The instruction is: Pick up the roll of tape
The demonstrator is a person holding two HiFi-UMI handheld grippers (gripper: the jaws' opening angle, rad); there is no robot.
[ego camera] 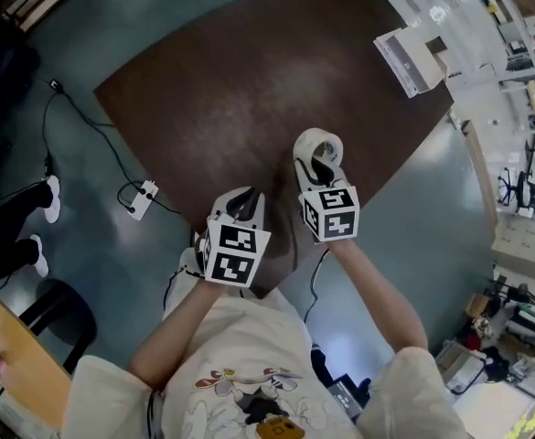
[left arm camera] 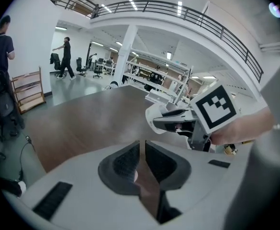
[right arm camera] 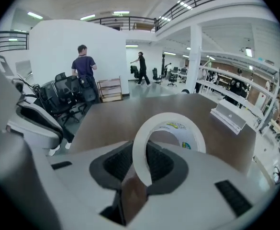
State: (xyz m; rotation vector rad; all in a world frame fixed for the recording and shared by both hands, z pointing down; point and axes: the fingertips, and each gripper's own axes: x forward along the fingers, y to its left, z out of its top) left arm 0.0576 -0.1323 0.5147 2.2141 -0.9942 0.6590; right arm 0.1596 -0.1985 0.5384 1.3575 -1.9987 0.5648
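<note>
The roll of tape (right arm camera: 140,152) stands on its edge as an upright ring at the front of the right gripper (right arm camera: 140,163). Its hole looks back along the gripper toward the camera, turned a little to the gripper's right, so the axis of the ring runs about along the line in which the jaws point. Most of the ring rises above the jaws and slightly to their right. There is one roll, white outside with some coloured print on the inner core. There are two grippers and one brown table (ego camera: 230,80). The right gripper is clenched on the roll, its jaws partly apart: the left wall of the ring goes down between the two dark pads, one pad outside the ring and the other seen through the hole. In the head view the roll (ego camera: 309,141) sits at the tip of the right gripper (ego camera: 319,165), over the near part of the table and lifted off it. The left gripper (ego camera: 241,204) is just beside it, on its left and a little nearer to the person. Its jaws (left arm camera: 140,159) are drawn together with only a thin slit between them, and they grasp nothing.
</note>
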